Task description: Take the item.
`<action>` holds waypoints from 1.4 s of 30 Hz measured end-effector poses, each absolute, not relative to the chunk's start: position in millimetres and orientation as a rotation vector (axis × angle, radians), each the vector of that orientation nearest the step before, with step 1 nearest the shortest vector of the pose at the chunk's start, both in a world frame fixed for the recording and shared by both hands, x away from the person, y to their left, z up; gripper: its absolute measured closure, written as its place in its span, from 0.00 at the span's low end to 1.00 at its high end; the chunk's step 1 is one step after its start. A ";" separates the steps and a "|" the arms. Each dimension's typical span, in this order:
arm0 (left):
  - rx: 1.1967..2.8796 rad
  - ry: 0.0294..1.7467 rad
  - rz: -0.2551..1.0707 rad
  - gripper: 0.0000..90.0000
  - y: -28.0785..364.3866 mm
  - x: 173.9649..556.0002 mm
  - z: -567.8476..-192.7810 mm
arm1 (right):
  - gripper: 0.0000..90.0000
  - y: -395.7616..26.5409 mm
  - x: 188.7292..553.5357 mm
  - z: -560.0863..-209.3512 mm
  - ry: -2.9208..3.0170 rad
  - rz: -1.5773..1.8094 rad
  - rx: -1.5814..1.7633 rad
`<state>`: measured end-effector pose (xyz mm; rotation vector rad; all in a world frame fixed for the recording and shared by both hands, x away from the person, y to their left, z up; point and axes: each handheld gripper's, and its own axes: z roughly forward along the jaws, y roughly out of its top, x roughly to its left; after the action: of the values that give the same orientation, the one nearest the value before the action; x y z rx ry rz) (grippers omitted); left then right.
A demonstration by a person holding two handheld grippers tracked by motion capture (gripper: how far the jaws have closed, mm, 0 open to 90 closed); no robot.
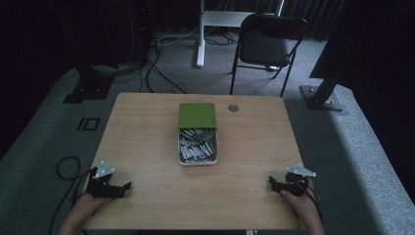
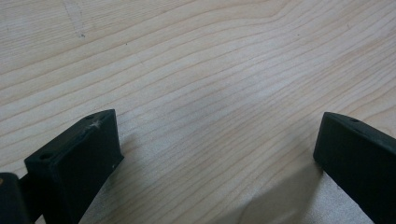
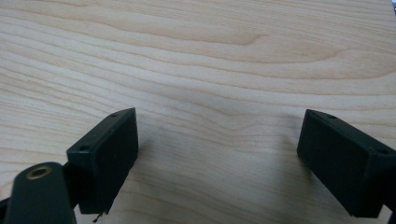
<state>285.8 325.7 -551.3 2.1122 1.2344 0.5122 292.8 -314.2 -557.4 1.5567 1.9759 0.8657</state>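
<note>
Left claw (image 2: 217, 140) and right claw (image 3: 217, 140) — both spread wide, empty — over bare table (image 1: 147, 127).

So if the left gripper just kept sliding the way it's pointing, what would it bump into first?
Probably nothing: the left gripper points right along the near part of the table, toward the right gripper far across. The box lies farther back, seemingly off that line.

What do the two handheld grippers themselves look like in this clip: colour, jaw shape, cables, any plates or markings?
Both the left gripper and the right gripper are black, each topped by a grey three-cornered plate dotted with small holes. A black cable trails from each. In the gripper views the jaws are blocky and matt black with small screw holes; one left jaw has a scuffed corner, and a brass-coloured ring sits beside a right jaw. No sleeves reach the wrists.
</note>
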 end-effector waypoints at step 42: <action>2.103 1.253 0.520 0.02 326.1 280.6 -551.5 | 0.15 -288.8 301.9 -549.9 1.968 0.890 1.540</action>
<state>280.6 326.1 -551.5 2.1027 1.2532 0.5204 301.9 -288.8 -549.9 1.5405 1.9678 0.8901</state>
